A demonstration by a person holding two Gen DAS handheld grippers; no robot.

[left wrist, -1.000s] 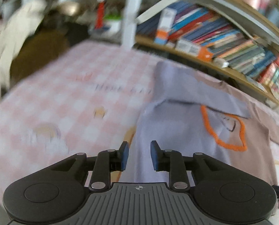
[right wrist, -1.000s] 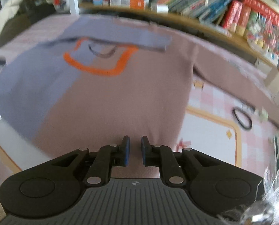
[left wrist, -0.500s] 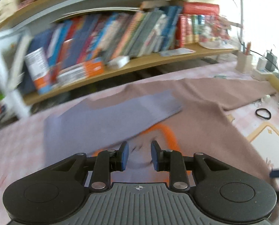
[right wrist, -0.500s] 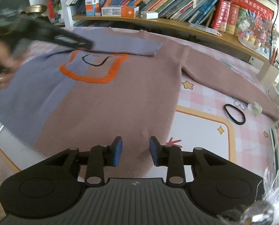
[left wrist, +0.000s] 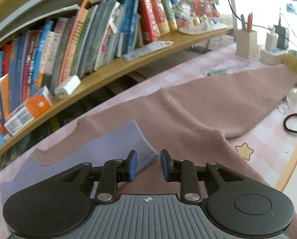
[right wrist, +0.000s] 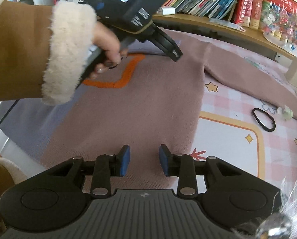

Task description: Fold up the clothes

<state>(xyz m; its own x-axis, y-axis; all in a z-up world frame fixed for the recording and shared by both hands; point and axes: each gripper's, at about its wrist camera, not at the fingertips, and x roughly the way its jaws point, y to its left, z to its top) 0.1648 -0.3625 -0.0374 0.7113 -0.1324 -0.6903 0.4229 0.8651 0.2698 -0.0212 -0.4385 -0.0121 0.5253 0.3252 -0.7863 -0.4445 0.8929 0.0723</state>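
From my left wrist, my left tongs [left wrist: 146, 164] stood narrowly parted with nothing between the blue pads, hovering over the sweater [left wrist: 198, 119]. The sweater lay spread flat on the worktop [left wrist: 268, 153], which wore a pink checked cover. Its lilac sleeve [left wrist: 116, 145] was folded across the mauve chest, the ribbed cuff ending just ahead of my left pad. The other sleeve [left wrist: 238, 91] stretched out straight toward the far right. A black hair tie [left wrist: 295, 123] lay on the cover near that sleeve, apart from it. Behind the worktop ran a wooden shelf [left wrist: 108, 73] packed with books [left wrist: 88, 35], and a pen holder [left wrist: 246, 41] stood at the far right corner.

From my right wrist, my right tongs [right wrist: 143, 160] were parted about as narrowly, gripping nothing, poised above the sweater's [right wrist: 148, 103] lower hem. My left hand [right wrist: 106, 45], in a brown sleeve with a fleecy cuff [right wrist: 68, 53], held the left tongs [right wrist: 174, 53] low over the sweater's chest beside the orange outline [right wrist: 126, 75]; I could not tell from here whether they touched the cloth. The long sleeve [right wrist: 248, 75] ran off to the right, and the hair tie [right wrist: 263, 118] lay just below it on the worktop [right wrist: 228, 139].
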